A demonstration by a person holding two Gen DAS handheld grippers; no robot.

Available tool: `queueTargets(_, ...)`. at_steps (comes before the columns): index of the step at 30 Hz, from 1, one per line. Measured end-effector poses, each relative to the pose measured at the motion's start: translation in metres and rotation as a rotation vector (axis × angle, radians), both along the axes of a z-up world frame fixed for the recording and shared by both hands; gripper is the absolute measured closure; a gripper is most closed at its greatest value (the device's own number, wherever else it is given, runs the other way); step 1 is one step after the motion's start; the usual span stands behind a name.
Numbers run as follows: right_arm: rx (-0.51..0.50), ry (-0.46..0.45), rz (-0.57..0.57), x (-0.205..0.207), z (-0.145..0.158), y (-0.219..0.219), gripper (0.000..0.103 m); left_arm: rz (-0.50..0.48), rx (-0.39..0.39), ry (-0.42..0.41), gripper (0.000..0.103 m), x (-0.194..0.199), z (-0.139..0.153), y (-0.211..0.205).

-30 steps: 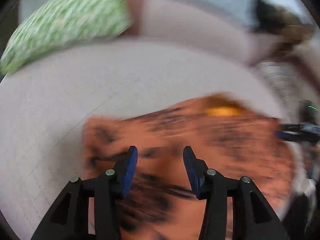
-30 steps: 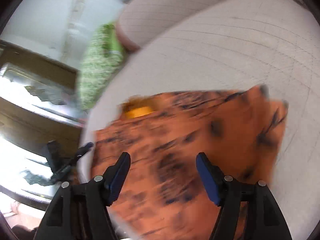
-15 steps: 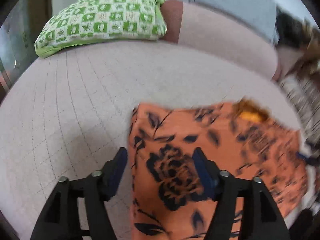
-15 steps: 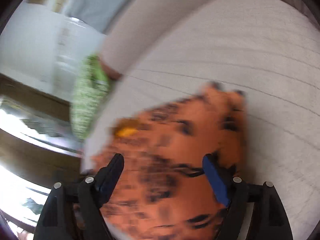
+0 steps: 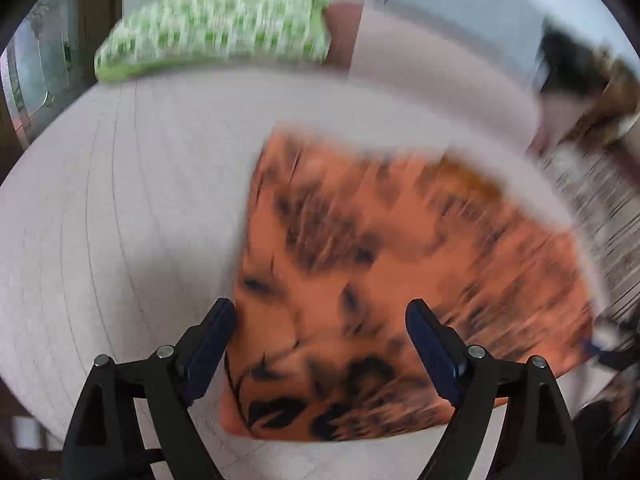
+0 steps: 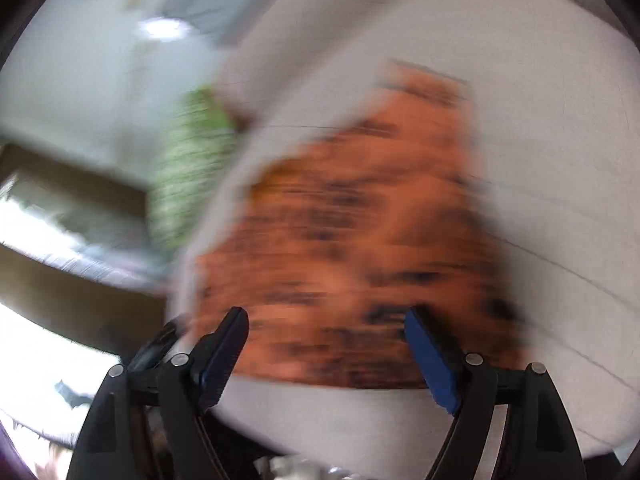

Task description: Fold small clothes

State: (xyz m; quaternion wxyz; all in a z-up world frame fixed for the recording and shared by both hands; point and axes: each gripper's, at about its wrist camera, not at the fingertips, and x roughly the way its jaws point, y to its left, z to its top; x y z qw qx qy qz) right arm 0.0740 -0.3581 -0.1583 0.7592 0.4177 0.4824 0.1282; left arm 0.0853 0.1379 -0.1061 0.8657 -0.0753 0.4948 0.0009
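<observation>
An orange garment with black flower print (image 5: 392,264) lies folded flat on a pale quilted cushion surface (image 5: 120,220). My left gripper (image 5: 320,320) is open and empty, held above the garment's near left part. In the right wrist view the same garment (image 6: 360,240) is blurred by motion. My right gripper (image 6: 326,328) is open and empty above the garment's near edge.
A green and white checked pillow (image 5: 216,24) lies at the far edge, and shows blurred in the right wrist view (image 6: 188,172). A pale backrest (image 5: 432,64) runs behind the cushion. Striped fabric (image 5: 600,208) lies at the right. Dark furniture (image 6: 72,288) stands left of the cushion.
Both grippers have opened wider and pulled back from the garment. The garment has gone from spread out to a more compact folded shape. Both views are blurred by motion now.
</observation>
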Motion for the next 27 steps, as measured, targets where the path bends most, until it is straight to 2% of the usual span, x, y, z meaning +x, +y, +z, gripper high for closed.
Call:
queueTargets(1,0.018,-0.012,-0.037,-0.002,0.003,-0.008,0.026,-0.002,0.014,0.037,0.016,0.001,-0.01,0.0)
queueTargets(2,-0.024,-0.025,-0.058,-0.008,0.014,-0.01,0.026,-0.007,0.029,-0.017,0.016,-0.005,-0.003,-0.002)
queueTargets(3,-0.083,-0.073,-0.064,-0.016,0.03,-0.007,0.025,0.003,0.036,-0.026,0.016,-0.007,0.004,-0.002)
queueTargets(4,-0.086,-0.11,-0.054,-0.021,0.04,-0.002,0.024,0.011,0.012,-0.044,0.016,-0.012,0.012,-0.001)
queueTargets(6,-0.026,-0.165,0.005,-0.024,0.048,0.005,0.02,0.014,-0.042,-0.099,0.016,-0.019,0.025,-0.001)
queueTargets(8,-0.031,-0.161,0.033,-0.018,0.042,0.007,0.018,0.004,-0.039,-0.117,0.013,-0.022,0.029,-0.004)
queueTargets(9,-0.056,-0.124,0.025,-0.011,0.028,0.004,0.018,-0.01,-0.032,-0.099,0.013,-0.019,0.023,-0.006)
queueTargets(10,-0.085,-0.039,-0.014,-0.003,0.01,-0.003,0.018,-0.013,-0.023,-0.066,0.013,-0.017,0.015,-0.005)
queueTargets(11,-0.003,0.003,-0.088,-0.003,-0.004,-0.015,0.025,-0.003,0.0,-0.005,0.013,-0.011,0.004,-0.004)
queueTargets(12,0.059,-0.019,-0.136,-0.009,0.002,-0.021,0.025,0.009,0.003,0.038,0.013,-0.009,-0.004,0.0)
queueTargets(14,0.014,-0.057,-0.135,-0.018,0.022,-0.025,0.025,0.03,-0.008,-0.013,0.013,-0.017,0.008,0.007)
queueTargets(15,-0.009,-0.086,-0.128,-0.022,0.033,-0.025,0.024,0.061,0.0,-0.04,0.013,-0.021,0.018,0.01)
queueTargets(18,0.027,-0.129,-0.087,-0.033,0.049,-0.021,0.024,0.064,-0.021,-0.105,0.013,-0.023,0.037,0.01)
queueTargets(21,0.018,-0.158,-0.046,-0.026,0.059,-0.002,0.024,0.04,0.003,-0.105,0.013,-0.015,0.045,-0.004)
queueTargets(23,-0.016,-0.184,0.013,-0.011,0.07,0.015,0.024,0.025,0.01,-0.103,0.013,-0.015,0.048,-0.014)
queueTargets(25,-0.112,-0.215,0.081,0.009,0.084,0.031,0.024,0.017,0.019,-0.111,0.013,-0.012,0.049,-0.023)
queueTargets(27,-0.153,-0.251,0.123,0.028,0.084,0.047,0.023,0.017,0.024,-0.112,0.013,-0.009,0.049,-0.033)
